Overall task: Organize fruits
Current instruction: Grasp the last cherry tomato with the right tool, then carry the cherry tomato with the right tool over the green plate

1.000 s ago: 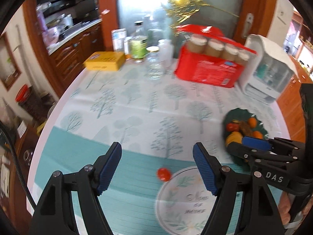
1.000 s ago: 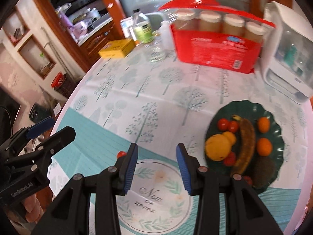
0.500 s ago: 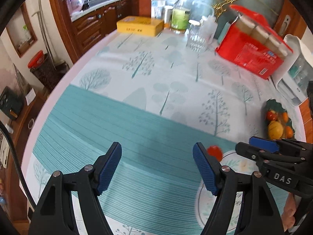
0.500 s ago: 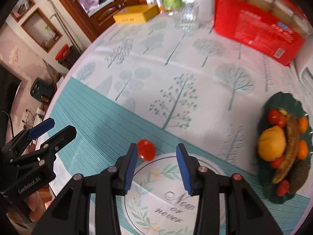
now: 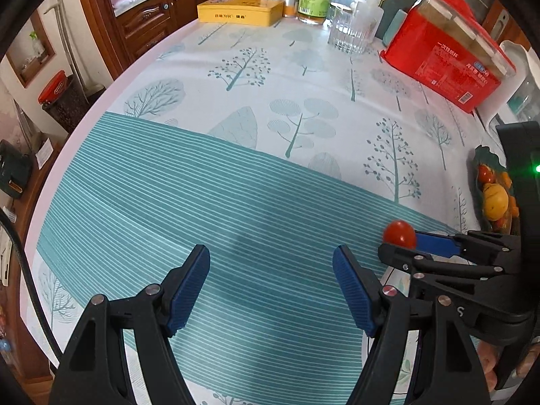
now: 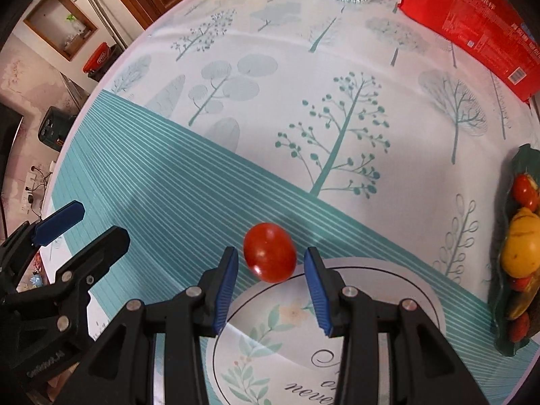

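Left wrist view: left gripper [image 5: 271, 266] spread, nothing between its pads, over the teal striped band of the tablecloth [image 5: 175, 195] on the round worktop. Cherry tomato [image 5: 399, 233] to its right, at the right gripper's tip. Far ahead: yellow tin [image 5: 240, 10], glass [image 5: 349, 35], red cup pack [image 5: 442, 64]; wooden cabinets [image 5: 145, 23] beyond.

Right wrist view: right gripper [image 6: 270, 263] partly spread, pads flanking the cherry tomato without touching. Green fruit plate [image 6: 519, 158] far right, holding a lemon [image 6: 521, 248] and more tomatoes.
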{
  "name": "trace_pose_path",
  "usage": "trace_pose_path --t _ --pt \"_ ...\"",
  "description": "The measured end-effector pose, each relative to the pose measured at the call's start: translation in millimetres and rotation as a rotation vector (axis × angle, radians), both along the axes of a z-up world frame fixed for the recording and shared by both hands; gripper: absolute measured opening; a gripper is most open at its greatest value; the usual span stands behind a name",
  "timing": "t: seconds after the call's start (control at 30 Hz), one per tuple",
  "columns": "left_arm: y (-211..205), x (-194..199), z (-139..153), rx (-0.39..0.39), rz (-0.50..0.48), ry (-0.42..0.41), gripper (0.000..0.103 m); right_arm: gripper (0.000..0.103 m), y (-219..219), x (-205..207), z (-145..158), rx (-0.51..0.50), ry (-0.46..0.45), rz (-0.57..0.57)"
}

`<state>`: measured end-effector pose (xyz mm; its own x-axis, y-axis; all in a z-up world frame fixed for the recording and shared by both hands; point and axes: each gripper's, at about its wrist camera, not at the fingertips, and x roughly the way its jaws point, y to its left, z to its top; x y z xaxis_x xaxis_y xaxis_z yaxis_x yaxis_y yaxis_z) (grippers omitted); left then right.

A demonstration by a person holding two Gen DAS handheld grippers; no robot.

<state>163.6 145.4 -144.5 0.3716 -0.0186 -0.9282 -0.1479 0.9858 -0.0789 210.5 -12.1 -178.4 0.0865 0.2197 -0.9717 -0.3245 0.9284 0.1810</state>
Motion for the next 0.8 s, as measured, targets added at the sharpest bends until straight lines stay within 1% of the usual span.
trace_pose_path --t 0.03,0.13,0.23,0.5,0.57,0.8 --pt "-0.8 0.5 -1.0 0.001 -0.002 0.001 0.074 0.04 -0.7 -0.6 0.2 0.004 -0.008 -0.004" --pt "-3.4 1.9 -3.6 0.001 -0.008 0.006 0.074 0.031 -3.2 -2.0 0.3 0.016 -0.015 -0.012" --pt "-9.3 2.3 -5.8 0.004 -0.022 0.013 0.074 0.03 -9.6 -4.3 -0.3 0.034 -0.018 -0.032" --pt "-32.0 -5.2 -12.6 -0.019 -0.068 0.044 0.074 0.03 -31.2 -21.8 2.3 0.033 -0.025 -0.068" --pt "-40.5 -9.0 -14.1 -0.041 -0.084 0.058 0.074 0.03 -42.5 -30.1 4.3 0.039 -0.023 -0.082" --pt "-80.0 -20.8 -12.0 -0.063 -0.157 0.071 0.074 0.03 -86.7 -56.5 15.2 0.061 -0.041 -0.144"
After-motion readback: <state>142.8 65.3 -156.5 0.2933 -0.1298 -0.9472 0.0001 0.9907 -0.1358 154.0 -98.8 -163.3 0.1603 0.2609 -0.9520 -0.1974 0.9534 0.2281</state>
